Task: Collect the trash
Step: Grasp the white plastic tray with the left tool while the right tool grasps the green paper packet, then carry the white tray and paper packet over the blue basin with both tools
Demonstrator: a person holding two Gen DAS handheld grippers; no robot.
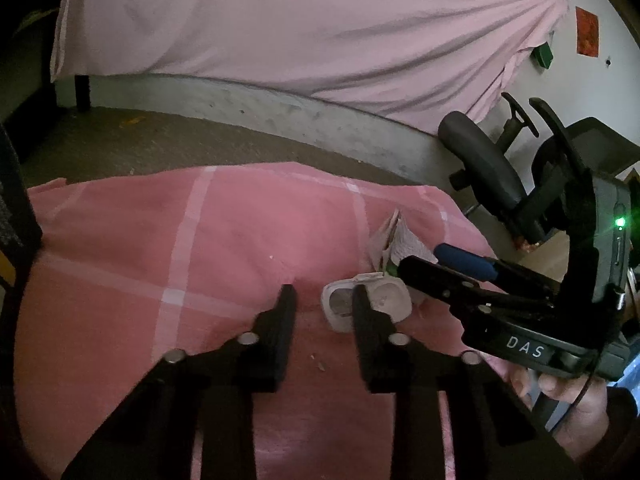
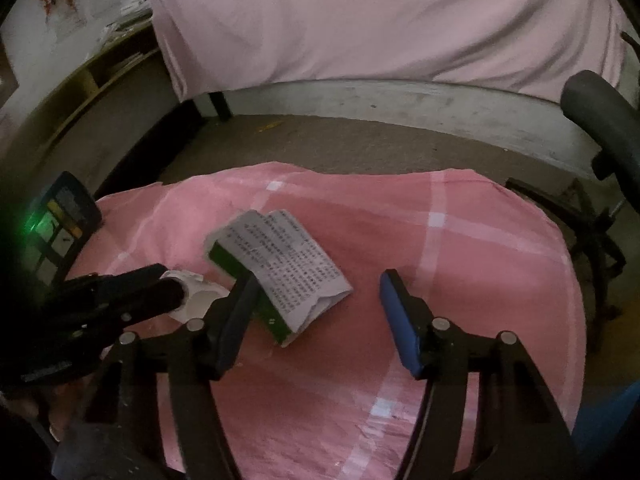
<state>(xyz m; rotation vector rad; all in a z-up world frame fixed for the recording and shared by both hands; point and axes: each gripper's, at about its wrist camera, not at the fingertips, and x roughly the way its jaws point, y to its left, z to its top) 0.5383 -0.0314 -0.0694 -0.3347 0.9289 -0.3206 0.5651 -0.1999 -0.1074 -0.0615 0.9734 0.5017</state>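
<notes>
Trash on the pink checked cloth (image 2: 460,264) comes to two pieces: one small white plastic cup (image 1: 366,306) and one printed paper leaflet (image 2: 288,268) with a green box (image 2: 244,280) partly wrapped inside it. The cup lies on its side with its mouth toward the left wrist camera, near the middle of the cloth; the leaflet lies just beyond and to the right of it in that view, the two close together, though I cannot tell whether they touch.

Two grippers are in view. The left gripper (image 1: 323,300) has its two black fingers spread, with cloth showing in the gap; its right finger stands in front of the cup's mouth, and whether it touches the cup cannot be told. Nothing is pinched between them. The right gripper (image 2: 320,284) is also spread wide, one finger black and one finger faced with a blue pad (image 2: 400,320). Its black finger overlaps the green box and the lower left edge of the leaflet, while the blue one stands well to the right over bare cloth.

From the right wrist view the left tool's dark fingertip reaches the white cup. One grey office chair (image 1: 484,160) stands beyond the table at the right, and one pale pink sheet (image 1: 300,24) hangs across the background.
</notes>
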